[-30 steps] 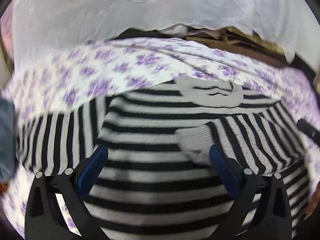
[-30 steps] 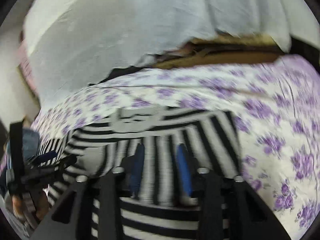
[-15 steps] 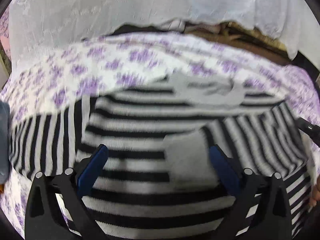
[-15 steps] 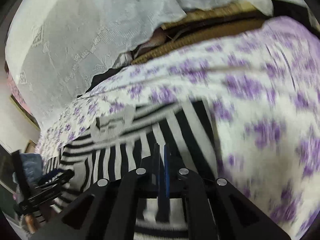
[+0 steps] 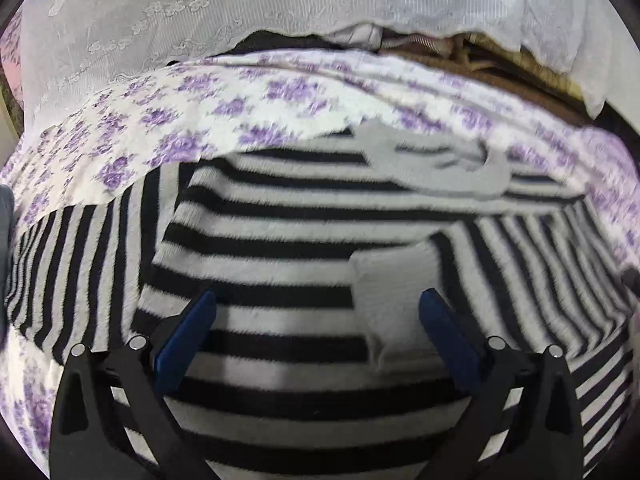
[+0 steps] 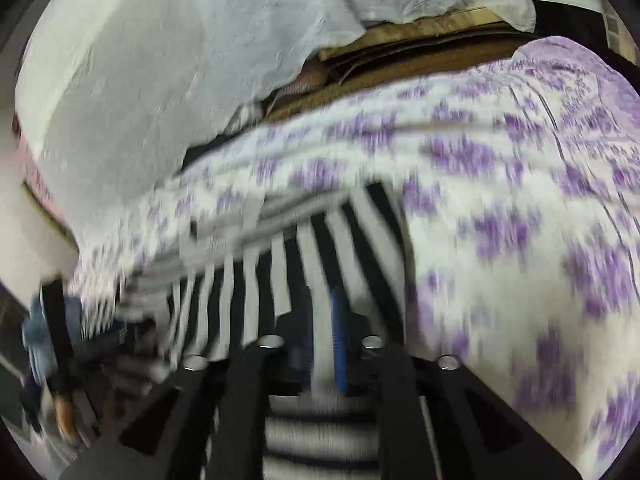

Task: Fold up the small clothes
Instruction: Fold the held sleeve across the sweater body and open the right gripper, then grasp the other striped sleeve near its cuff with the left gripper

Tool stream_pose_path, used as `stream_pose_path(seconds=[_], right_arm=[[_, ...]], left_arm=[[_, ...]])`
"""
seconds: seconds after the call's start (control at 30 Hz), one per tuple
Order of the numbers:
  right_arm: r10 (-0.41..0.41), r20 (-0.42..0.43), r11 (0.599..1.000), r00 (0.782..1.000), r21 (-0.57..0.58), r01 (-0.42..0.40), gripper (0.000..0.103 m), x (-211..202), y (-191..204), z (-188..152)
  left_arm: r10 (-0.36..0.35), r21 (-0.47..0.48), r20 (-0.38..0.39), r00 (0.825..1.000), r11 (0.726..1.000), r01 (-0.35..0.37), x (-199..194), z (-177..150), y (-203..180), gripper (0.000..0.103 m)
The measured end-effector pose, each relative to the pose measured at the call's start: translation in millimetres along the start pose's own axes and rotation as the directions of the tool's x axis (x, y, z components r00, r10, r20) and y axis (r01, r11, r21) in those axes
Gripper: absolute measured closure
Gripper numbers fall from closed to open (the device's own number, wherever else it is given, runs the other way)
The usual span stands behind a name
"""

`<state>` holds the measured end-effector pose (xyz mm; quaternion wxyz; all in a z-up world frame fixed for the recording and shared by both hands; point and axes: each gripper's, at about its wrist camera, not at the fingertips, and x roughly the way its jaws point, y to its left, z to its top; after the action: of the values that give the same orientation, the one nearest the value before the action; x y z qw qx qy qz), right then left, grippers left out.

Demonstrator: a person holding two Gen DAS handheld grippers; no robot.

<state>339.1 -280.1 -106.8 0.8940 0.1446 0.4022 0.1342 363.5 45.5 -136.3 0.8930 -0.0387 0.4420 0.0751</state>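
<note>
Striped sweater (image 5: 280, 248) lay spread flat on the purple-flowered sheet (image 5: 224, 108), black and pale bands, grey collar (image 5: 444, 168) toward the far edge. One sleeve was folded in across the body, its plain grey cuff (image 5: 396, 292) resting on the stripes; the other sleeve (image 5: 72, 264) stretched out to the side.

Left gripper (image 5: 318, 316) hung low over the sweater's body, blue fingers (image 5: 188, 340) spread wide, nothing held. The folded cuff sat just inside the right-hand finger; contact could not be judged.

Right gripper (image 6: 322, 340) was at the sweater's side edge, near where stripes met the sheet (image 6: 500, 208). Its fingers stood close together and had just been opening slightly. A fold of striped knit (image 6: 320, 280) sat between them; the view was blurred, but the pads did not seem to be pressing it.

Beyond the sheet, a white embroidered cloth (image 5: 168, 20) hung draped, with brown boards (image 6: 420, 40) showing under its hem.
</note>
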Motion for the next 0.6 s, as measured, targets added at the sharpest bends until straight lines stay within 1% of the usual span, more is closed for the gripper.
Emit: stream_pose_path(seconds=[0.03, 0.07, 0.13, 0.2, 0.27, 0.3, 0.33, 0.4, 0.43, 0.47, 0.5, 0.53, 0.57, 0.6], right_arm=[[-0.011, -0.046, 1.0, 0.999, -0.018, 0.01, 0.082, 7.5, -0.5, -14.9], [-0.015, -0.038, 0.999, 0.999, -0.04, 0.013, 0.082, 10.4, 0.0, -24.6], [-0.026, -0.021, 0.999, 0.999, -0.041, 0.025, 0.083, 5.3, 1.6, -20.3], [-0.022, 0.004, 0.999, 1.0, -0.041, 0.022, 0.083, 3.2, 0.4, -22.5], [-0.008, 0.06, 0.999, 0.998, -0.037, 0.011, 0.082, -11.9, -2.8, -24.1], [-0.007, 0.091, 0.999, 0.996, -0.037, 0.01, 0.076, -16.7, -1.3, -25.1], [-0.008, 0.124, 0.999, 0.992, -0.036, 0.013, 0.073, -24.6, -2.1, -25.9], [-0.009, 0.169, 0.999, 0.986, -0.044, 0.017, 0.073, -36.3, -1.1, -27.1], [-0.009, 0.185, 0.999, 0.983, -0.051, 0.018, 0.073, -37.6, 2.0, -26.9], [-0.011, 0.205, 0.998, 0.979, -0.06, 0.024, 0.073, -40.5, 5.9, -24.9], [-0.005, 0.224, 0.997, 0.975, -0.07, 0.021, 0.073, -47.9, 10.9, -27.3], [0.01, 0.23, 0.997, 0.973, -0.075, 0.008, 0.073, -51.2, 15.3, -28.6], [0.028, 0.233, 0.997, 0.972, -0.08, -0.009, 0.072, -55.7, 19.3, -31.3], [0.045, 0.232, 0.996, 0.972, -0.09, -0.025, 0.067, -58.7, 25.0, -35.1]], left_arm=[[-0.004, 0.004, -0.013, 1.0, 1.0, 0.004, 3.9, -1.3, -0.1, 0.004], [-0.012, -0.002, -0.013, 1.0, 1.0, 0.012, 3.8, -2.4, 2.0, 0.004], [-0.037, -0.025, -0.011, 0.999, 0.999, 0.037, -4.7, -3.3, 10.6, 0.004], [-0.05, -0.058, 0.014, 0.999, 0.997, 0.05, -18.9, -11.0, 26.5, 0.004], [-0.043, -0.107, 0.04, 0.998, 0.993, 0.047, -35.5, -21.4, 50.8, 0.004], [-0.041, -0.142, 0.054, 0.998, 0.989, 0.049, -43.6, -26.2, 69.0, 0.004], [-0.038, -0.168, 0.063, 0.997, 0.985, 0.048, -49.2, -31.1, 82.8, 0.004], [-0.01, -0.23, 0.071, 0.997, 0.973, 0.026, -58.1, -41.5, 117.9, 0.004], [0.014, -0.274, 0.062, 0.998, 0.962, 0.003, -61.0, -48.8, 142.2, 0.004], [0.025, -0.313, 0.048, 0.999, 0.95, -0.008, -60.7, -53.3, 160.2, 0.004], [0.017, -0.378, 0.021, 1.0, 0.926, -0.008, -57.2, -59.3, 184.8, 0.005], [-0.009, -0.428, 0.005, 1.0, 0.904, 0.01, -54.6, -63.5, 200.8, 0.005], [-0.056, -0.473, 0.005, 0.998, 0.879, 0.052, -51.7, -65.7, 215.6, 0.005], [-0.118, -0.522, 0.03, 0.993, 0.845, 0.116, -51.8, -63.3, 230.1, 0.005]])
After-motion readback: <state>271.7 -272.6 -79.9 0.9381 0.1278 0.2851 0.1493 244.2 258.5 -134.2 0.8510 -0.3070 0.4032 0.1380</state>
